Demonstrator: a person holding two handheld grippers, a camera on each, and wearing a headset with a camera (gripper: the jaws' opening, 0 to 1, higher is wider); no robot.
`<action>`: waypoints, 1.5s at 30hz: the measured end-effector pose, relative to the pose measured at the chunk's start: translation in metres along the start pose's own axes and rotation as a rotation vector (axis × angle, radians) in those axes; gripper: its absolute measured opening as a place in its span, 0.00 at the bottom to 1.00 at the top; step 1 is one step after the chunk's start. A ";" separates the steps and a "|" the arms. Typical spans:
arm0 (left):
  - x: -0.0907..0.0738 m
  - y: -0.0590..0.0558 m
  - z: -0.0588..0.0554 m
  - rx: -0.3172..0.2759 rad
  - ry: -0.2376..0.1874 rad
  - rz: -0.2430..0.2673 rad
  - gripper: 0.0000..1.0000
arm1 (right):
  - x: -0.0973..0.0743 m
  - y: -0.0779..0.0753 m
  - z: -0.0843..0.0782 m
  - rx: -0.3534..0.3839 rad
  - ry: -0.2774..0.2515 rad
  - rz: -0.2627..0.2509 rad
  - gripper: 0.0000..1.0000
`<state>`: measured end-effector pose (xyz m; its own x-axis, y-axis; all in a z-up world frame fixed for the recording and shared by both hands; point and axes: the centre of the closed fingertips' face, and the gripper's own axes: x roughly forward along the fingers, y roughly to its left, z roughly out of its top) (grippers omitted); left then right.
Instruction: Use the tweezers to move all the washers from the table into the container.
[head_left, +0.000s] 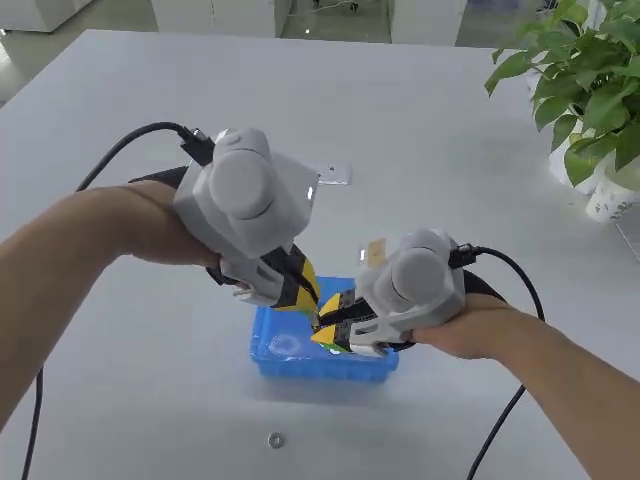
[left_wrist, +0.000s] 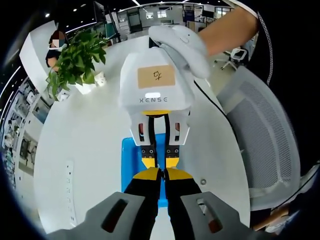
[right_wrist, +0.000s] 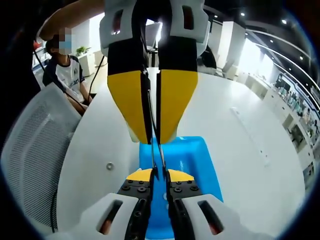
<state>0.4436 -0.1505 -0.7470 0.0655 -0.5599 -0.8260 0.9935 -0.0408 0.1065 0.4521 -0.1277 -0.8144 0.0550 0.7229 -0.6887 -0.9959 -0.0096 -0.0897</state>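
Left gripper, the bulkier shape in the head view, hangs over the back-left part of the blue container and tilts down towards it. Its yellow jaws are drawn almost together on the thin metal tweezers, which run out from between them towards the container's floor. The right gripper faces it from the container's right side, with its tips low over the container's middle and just short of the left gripper's tips. In the right gripper view its jaws stand a narrow slit apart, with the lower ends of the tweezers between them. Whether they press on the blades I cannot tell. In the left gripper view the two pairs of jaws meet nose to nose above the container, with blue showing on either side of them. One washer lies flat on the white table outside the container, near its front wall and apart from both grippers and the tweezers. What lies inside the container is too faint to make out. A leafy plant in a white pot stands well beyond the container's far right corner, at the table's edge. A mesh chair stands off the table on the washer's side of the container.
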 end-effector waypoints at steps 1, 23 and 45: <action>-0.002 -0.002 0.000 0.001 0.002 0.002 0.07 | 0.000 0.001 0.000 0.000 -0.001 0.000 0.11; -0.008 -0.038 -0.003 -0.029 0.024 -0.023 0.07 | 0.003 0.040 0.010 0.000 -0.030 0.018 0.11; 0.004 -0.067 -0.018 -0.053 0.059 -0.070 0.07 | 0.022 0.071 -0.001 0.024 -0.042 0.053 0.11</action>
<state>0.3788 -0.1354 -0.7672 -0.0005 -0.5073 -0.8617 0.9993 -0.0333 0.0190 0.3829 -0.1132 -0.8371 -0.0004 0.7503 -0.6611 -0.9988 -0.0328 -0.0366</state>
